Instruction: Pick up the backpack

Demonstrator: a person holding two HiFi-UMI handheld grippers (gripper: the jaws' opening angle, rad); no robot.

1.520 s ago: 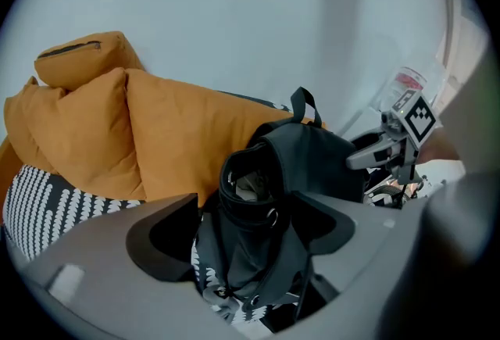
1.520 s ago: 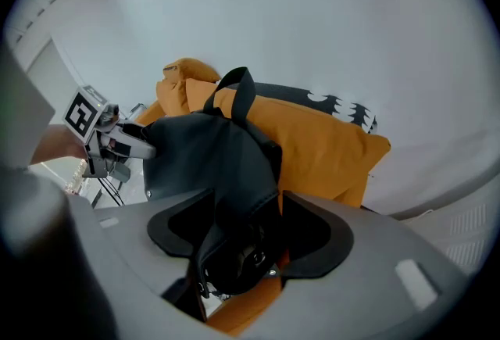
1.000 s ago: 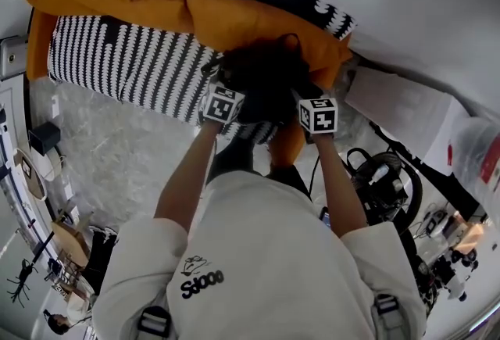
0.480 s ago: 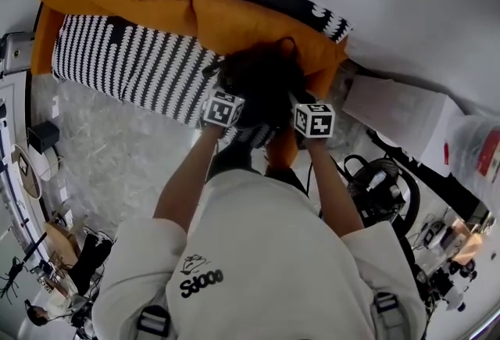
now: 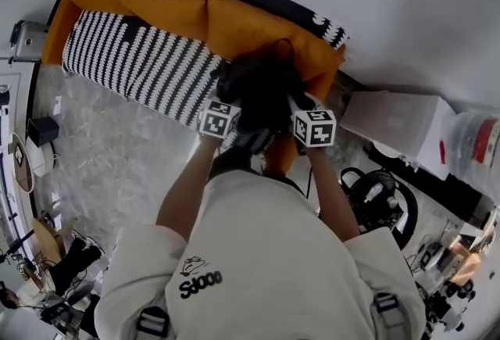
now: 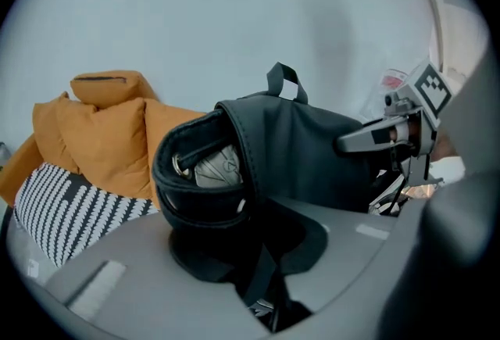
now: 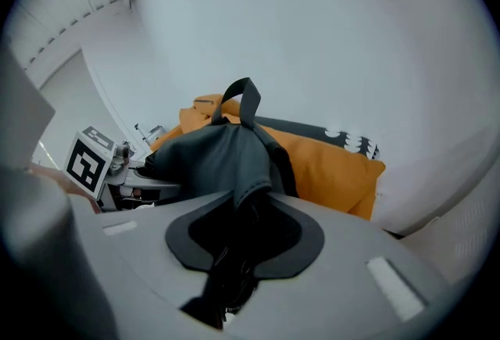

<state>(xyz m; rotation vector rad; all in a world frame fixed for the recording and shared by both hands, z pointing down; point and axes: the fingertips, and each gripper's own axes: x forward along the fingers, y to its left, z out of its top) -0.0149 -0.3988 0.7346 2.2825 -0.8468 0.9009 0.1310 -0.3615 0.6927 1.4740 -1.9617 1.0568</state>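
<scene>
The black backpack (image 5: 262,87) hangs in front of the orange sofa cushions (image 5: 250,30), held from both sides. My left gripper (image 5: 228,98) pinches its padded strap and left edge; in the left gripper view the rolled strap (image 6: 205,182) bulges out above the gripper (image 6: 258,256). My right gripper (image 5: 295,102) grips a fold of the bag's right side (image 7: 234,166), the fabric drawn down between the gripper (image 7: 238,252). Both sets of jaws are closing with backpack fabric between them. The carry loop (image 7: 242,100) stands up on top.
The sofa's black-and-white striped seat (image 5: 133,65) stretches left below the cushions. A white box (image 5: 398,116) and a plastic container (image 5: 473,147) stand at the right, with black cables and a round black object (image 5: 383,198) on the floor. A white wall lies behind.
Both grippers have closed on the backpack and risen with it, away from the sofa seat. The head camera's view has shifted a little.
</scene>
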